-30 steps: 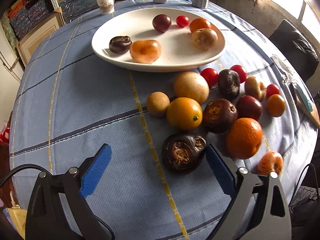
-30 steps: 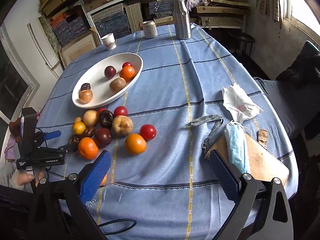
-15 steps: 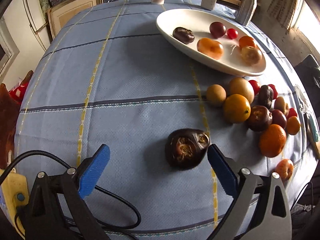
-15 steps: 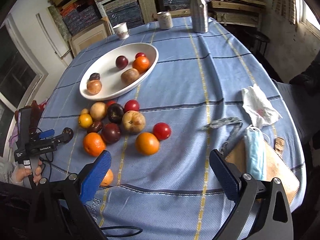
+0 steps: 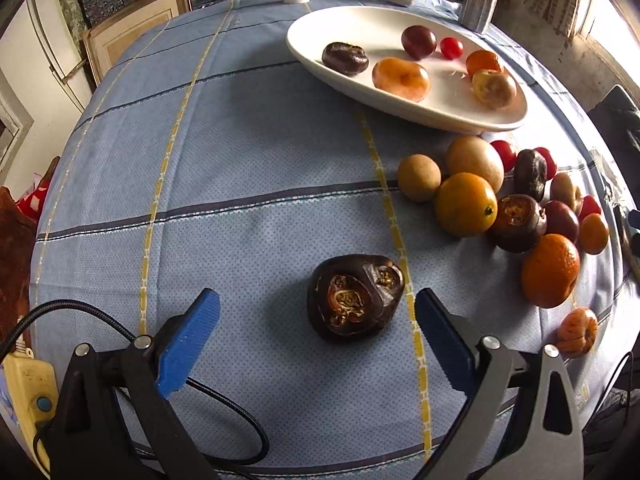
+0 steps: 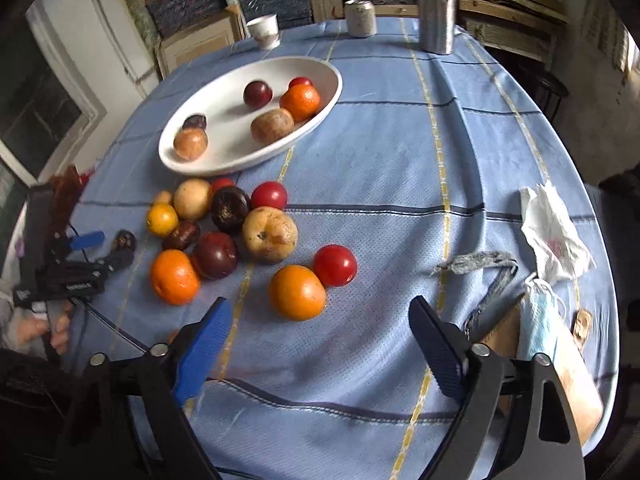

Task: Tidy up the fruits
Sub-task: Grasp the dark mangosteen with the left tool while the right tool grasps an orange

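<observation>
Both views are fisheye, each looking steeply down along its own blue-padded fingers at the round table [image 5: 248, 152]. The left wrist view sits close over the cloth, a dark fruit [image 5: 354, 300] just ahead at 12 o'clock and the white bowl [image 5: 460, 118] toward 1 o'clock. The right wrist view sits higher and further back, the bowl [image 6: 256, 160] at 11 o'clock. Both share the bowl, the loose fruit pile [image 6: 224, 232] and the paper cup [image 6: 264, 32].

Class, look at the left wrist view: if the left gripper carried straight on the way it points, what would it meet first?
Most likely the dark wrinkled fruit, lying alone on the blue tablecloth between the open fingers of the left gripper. Nothing else lies in front of it, though depth is hard to judge.
</observation>
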`<control>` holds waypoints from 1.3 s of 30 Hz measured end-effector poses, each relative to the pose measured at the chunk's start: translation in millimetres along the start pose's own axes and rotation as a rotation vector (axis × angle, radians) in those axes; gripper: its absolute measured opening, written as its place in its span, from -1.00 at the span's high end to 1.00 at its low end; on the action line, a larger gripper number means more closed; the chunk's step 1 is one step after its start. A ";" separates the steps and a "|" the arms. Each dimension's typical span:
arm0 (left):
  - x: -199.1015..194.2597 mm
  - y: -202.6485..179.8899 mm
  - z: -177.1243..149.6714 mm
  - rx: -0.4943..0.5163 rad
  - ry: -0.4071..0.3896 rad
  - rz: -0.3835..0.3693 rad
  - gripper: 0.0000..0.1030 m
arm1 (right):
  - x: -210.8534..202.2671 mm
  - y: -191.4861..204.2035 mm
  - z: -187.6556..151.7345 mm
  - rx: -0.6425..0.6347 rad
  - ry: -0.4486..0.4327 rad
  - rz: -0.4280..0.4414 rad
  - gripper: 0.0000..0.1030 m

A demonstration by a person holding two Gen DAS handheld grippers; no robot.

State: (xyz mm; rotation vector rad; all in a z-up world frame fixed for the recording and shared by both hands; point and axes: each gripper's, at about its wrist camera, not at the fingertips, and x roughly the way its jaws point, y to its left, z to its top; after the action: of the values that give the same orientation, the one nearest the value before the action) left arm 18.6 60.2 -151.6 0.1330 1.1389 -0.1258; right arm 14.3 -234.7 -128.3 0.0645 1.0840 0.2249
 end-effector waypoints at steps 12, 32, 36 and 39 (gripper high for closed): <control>2.8 2.4 0.0 -0.015 -0.002 -0.033 -0.86 | 28.5 9.3 1.3 -0.048 0.073 0.080 0.15; -6.6 7.9 3.2 -0.041 -0.029 -0.110 0.13 | 35.5 12.5 4.7 -0.056 0.081 0.074 0.24; -15.4 10.4 3.8 -0.046 -0.050 -0.120 0.13 | 30.2 12.1 1.0 -0.051 0.067 0.074 0.24; -22.3 11.9 6.6 -0.050 -0.065 -0.127 0.13 | 26.6 11.1 -2.3 -0.046 0.059 0.070 0.24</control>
State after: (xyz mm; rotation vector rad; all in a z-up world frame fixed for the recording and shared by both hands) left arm 17.3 71.5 -128.1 0.0123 1.0846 -0.2128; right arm 22.5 -218.4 -150.7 0.0547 1.1360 0.3165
